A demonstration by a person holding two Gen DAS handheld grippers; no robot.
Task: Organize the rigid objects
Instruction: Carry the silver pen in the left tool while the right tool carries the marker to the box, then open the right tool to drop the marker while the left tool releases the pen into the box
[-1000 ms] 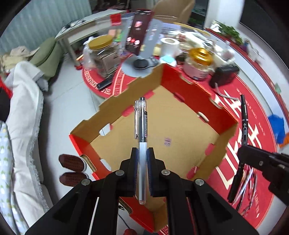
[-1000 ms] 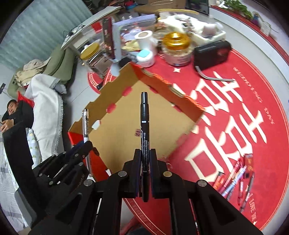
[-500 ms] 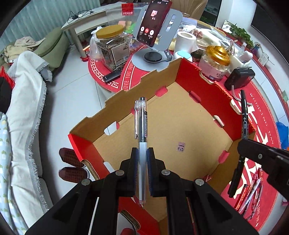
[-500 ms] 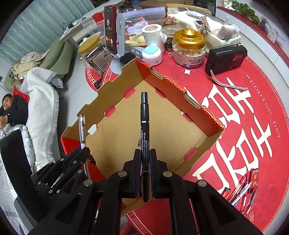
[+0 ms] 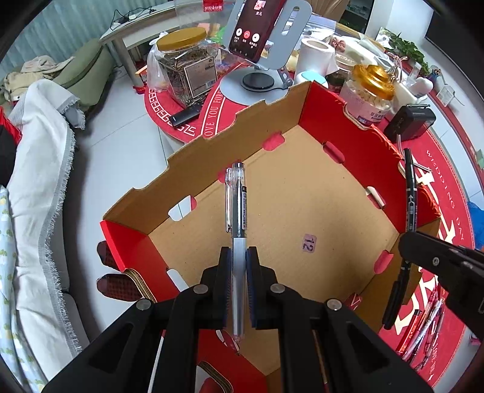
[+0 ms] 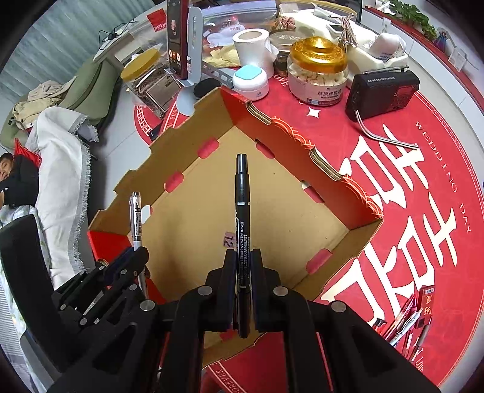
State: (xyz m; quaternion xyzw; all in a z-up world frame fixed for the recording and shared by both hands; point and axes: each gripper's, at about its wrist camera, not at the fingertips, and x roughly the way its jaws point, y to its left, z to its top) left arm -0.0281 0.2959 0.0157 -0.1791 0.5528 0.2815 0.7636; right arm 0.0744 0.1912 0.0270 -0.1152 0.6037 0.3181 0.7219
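My left gripper (image 5: pixel 238 257) is shut on a clear gel pen (image 5: pixel 237 202) and holds it above the open red cardboard box (image 5: pixel 332 127), pointing forward. My right gripper (image 6: pixel 243 260) is shut on a black marker (image 6: pixel 242 193) and holds it above the same box (image 6: pixel 290 142). The box floor is bare brown card with a small "12" sticker (image 5: pixel 309 242). The right gripper and its marker (image 5: pixel 410 193) show at the right edge of the left wrist view. The left gripper and its pen (image 6: pixel 136 220) show at the left of the right wrist view.
Several loose pens (image 6: pixel 408 320) lie on the red tablecloth right of the box. Behind the box stand a phone on a stand (image 5: pixel 257 27), a jar with a yellow lid (image 5: pixel 184 66), a gold-lidded jar (image 6: pixel 317 69), a paper roll (image 6: pixel 252 51) and a black radio (image 6: pixel 382 90).
Both grippers have moved forward and down over the box with their pens still held. The box now fills more of both views.
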